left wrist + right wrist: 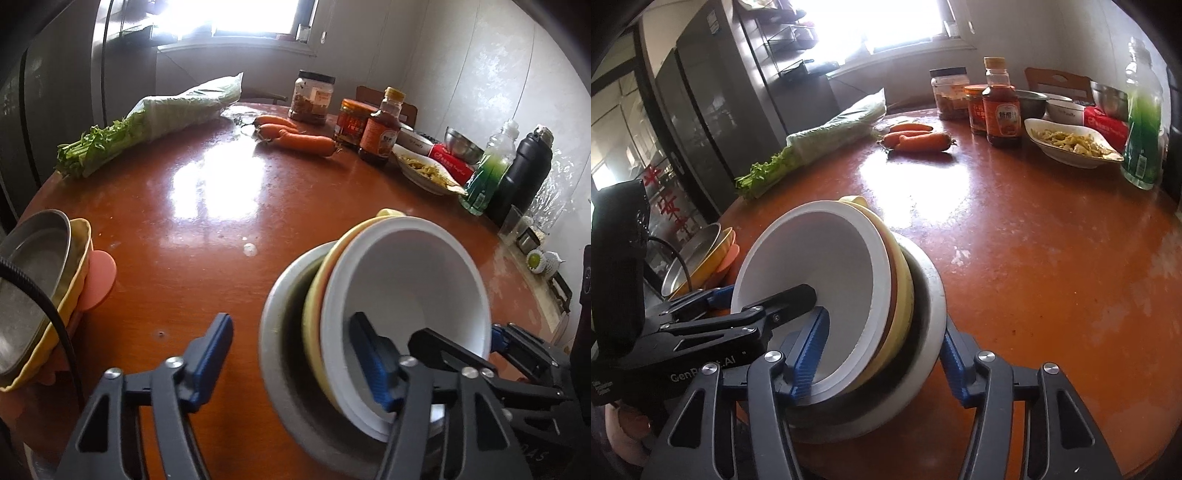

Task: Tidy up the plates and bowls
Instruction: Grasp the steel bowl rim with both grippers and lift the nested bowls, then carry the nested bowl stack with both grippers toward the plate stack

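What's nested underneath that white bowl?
Under the white bowl sit an orange-rimmed dish, a yellow bowl, then a grey metal bowl. Only their rims show; their insides are covered.

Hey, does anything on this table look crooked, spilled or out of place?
Yes. The nested bowls sit askew: the white bowl and the yellow bowl lean steeply sideways inside the grey bowl instead of lying flat. There is also a small white blob on the table.
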`<state>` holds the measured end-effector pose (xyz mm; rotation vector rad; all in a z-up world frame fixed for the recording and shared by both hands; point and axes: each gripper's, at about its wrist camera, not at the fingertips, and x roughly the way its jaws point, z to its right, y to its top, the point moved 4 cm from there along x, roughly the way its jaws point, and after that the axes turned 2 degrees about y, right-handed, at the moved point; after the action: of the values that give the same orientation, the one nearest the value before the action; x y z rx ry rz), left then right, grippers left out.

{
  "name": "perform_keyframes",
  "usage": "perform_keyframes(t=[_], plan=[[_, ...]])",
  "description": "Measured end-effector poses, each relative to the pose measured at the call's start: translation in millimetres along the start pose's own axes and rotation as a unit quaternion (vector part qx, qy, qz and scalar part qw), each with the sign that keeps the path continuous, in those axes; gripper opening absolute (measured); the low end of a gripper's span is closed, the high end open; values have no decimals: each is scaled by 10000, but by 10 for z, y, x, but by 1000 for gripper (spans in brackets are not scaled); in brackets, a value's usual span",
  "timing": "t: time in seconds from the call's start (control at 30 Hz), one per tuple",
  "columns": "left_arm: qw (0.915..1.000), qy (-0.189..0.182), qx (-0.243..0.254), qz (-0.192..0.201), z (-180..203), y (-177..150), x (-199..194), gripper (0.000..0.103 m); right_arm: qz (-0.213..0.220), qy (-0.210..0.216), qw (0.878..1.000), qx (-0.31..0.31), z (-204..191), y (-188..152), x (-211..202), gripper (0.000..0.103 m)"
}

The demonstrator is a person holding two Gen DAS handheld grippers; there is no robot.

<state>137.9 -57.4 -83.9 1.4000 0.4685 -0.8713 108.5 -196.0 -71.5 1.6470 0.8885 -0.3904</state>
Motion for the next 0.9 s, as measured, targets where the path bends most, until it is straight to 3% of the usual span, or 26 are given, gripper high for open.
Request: perform_keyframes(t=[0.07,0.6,0.9], plan=[[10000,3,5,89,54,5,-39,48,70,-7,10000,-34,-5,15,-20,53],[9999,109,-67,95,10,81,-93,48,138,-14,9998,-120,-57,102,-20,49],[9986,285,-325,310,-315,367,-459,48,206,166,9990,-364,-428,440,-58,49]])
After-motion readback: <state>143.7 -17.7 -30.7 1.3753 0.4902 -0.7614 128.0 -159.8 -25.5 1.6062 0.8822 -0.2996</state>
